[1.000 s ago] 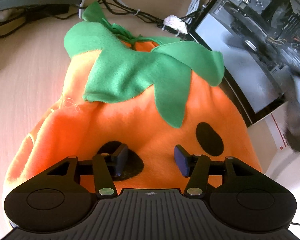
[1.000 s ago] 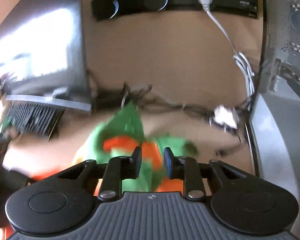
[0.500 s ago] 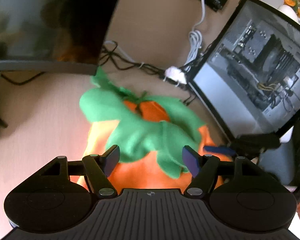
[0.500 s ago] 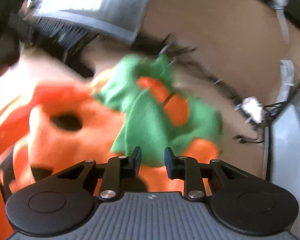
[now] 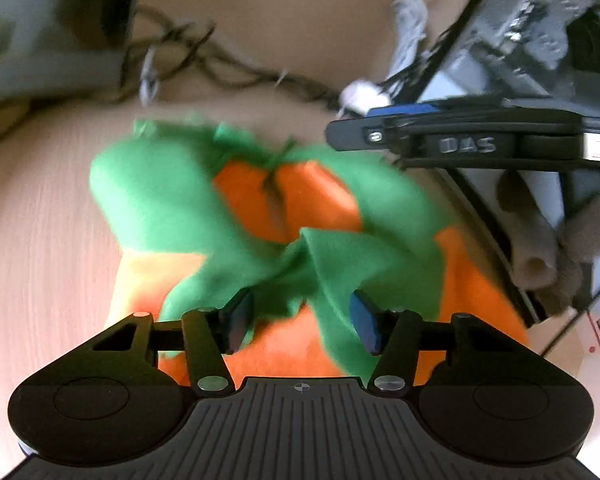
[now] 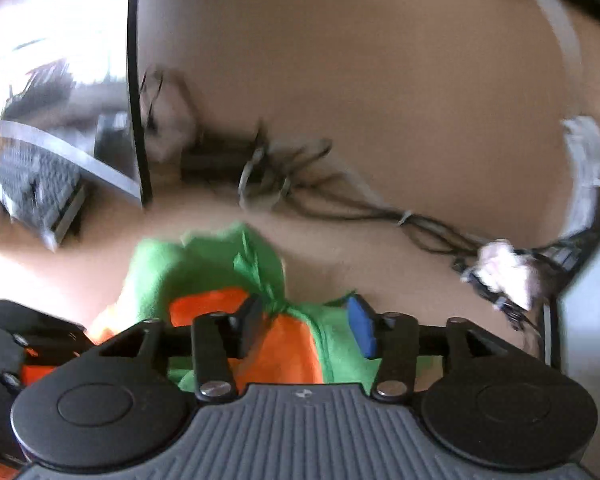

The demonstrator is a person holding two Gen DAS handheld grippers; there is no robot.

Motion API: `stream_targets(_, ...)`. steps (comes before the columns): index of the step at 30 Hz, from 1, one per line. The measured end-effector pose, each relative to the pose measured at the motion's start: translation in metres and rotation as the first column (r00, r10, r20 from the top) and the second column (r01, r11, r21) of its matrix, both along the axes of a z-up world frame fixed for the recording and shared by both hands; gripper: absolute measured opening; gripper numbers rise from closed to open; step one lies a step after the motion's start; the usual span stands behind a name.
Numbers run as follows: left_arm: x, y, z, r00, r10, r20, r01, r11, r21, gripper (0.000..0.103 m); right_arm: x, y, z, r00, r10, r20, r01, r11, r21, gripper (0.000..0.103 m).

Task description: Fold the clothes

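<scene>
A pale wooden desk carried the orange pumpkin costume with its green leaf collar, which lay in the middle of the desk. Behind the costume ran a tangle of dark cables. Left of the costume stood a monitor with a keyboard under it. Right of the costume stood an open computer case.

The left gripper pointed down over the collar. Its jaws were closing, with green cloth between them, not yet pressed.

The right gripper was at the far edge of the costume, near the cables. Its jaws were opening, apart from the collar knot between them.
</scene>
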State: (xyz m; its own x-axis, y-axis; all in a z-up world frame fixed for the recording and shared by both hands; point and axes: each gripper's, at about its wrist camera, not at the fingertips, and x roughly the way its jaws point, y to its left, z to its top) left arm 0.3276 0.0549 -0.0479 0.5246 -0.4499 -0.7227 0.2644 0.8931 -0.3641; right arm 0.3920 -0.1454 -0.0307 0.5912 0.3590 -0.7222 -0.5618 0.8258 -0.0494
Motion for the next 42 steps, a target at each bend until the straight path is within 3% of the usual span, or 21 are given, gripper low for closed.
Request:
stream_targets(6, -0.003, 0.008, -0.001, 1.000, 0.009, 0.000, -0.009, 1.000, -0.026, 0.058, 0.031, 0.033, -0.046, 0.991, 0.126, -0.036, -0.130, 0.980, -0.154, 0.048)
stream_targets(9, -0.003, 0.015, 0.000, 0.999, 0.042, -0.011, -0.043, 0.997, -0.060, 0.060, 0.043, 0.036, -0.051, 0.987, 0.153, -0.050, -0.159, 0.976, -0.151, 0.051)
stream_targets(12, -0.006, 0.034, 0.012, 0.994, 0.100, -0.033, -0.103, 0.988, -0.112, 0.061, 0.040, 0.037, -0.047, 0.982, 0.176, -0.066, -0.183, 0.975, -0.124, 0.024)
stream_targets(17, -0.035, 0.071, 0.065, 0.987, 0.149, 0.063, -0.134, 0.971, -0.197, 0.068, -0.015, 0.028, 0.002, 0.988, 0.143, 0.066, -0.140, 0.989, -0.040, 0.021)
stream_targets(19, -0.044, 0.083, 0.084, 0.980, 0.169, 0.104, -0.141, 0.962, -0.235, 0.070, -0.056, 0.027, 0.016, 0.981, 0.141, 0.135, -0.133, 0.989, -0.068, 0.021)
stream_targets(23, -0.043, 0.085, 0.105, 0.974, 0.162, 0.160, -0.119, 0.961, -0.252, 0.069, -0.128, 0.037, 0.001, 0.975, 0.164, 0.151, -0.136, 0.974, -0.179, 0.021)
stream_targets(26, -0.038, 0.069, 0.102, 0.983, 0.086, 0.161, -0.043, 0.968, -0.249, 0.069, -0.162, 0.045, -0.017, 0.984, 0.144, 0.102, -0.124, 0.975, -0.185, 0.020)
stream_targets(28, -0.036, 0.054, 0.086, 0.990, 0.017, 0.141, 0.014, 0.977, -0.213, 0.069, -0.174, 0.049, -0.024, 0.991, 0.119, 0.061, -0.109, 0.983, -0.149, 0.020)
stream_targets(33, -0.028, 0.034, 0.025, 0.999, -0.049, 0.022, 0.049, 0.999, -0.008, 0.060, -0.198, 0.041, -0.005, 0.995, 0.100, 0.020, -0.098, 0.991, -0.091, 0.022)
stream_targets(36, -0.034, 0.037, 0.011, 0.999, -0.048, 0.001, 0.048, 0.999, 0.011, 0.060, -0.206, 0.024, 0.025, 0.999, 0.040, 0.035, -0.039, 0.999, -0.032, 0.032)
stream_targets(39, -0.041, 0.038, 0.011, 0.999, -0.051, 0.014, 0.050, 0.998, 0.029, 0.061, -0.198, 0.015, 0.053, 0.994, -0.060, 0.090, 0.055, 0.997, 0.056, 0.034)
stream_targets(42, -0.042, 0.035, 0.012, 0.999, -0.051, 0.019, 0.050, 0.996, 0.068, 0.062, -0.173, 0.021, 0.050, 0.983, -0.133, 0.128, 0.121, 0.988, 0.095, 0.036)
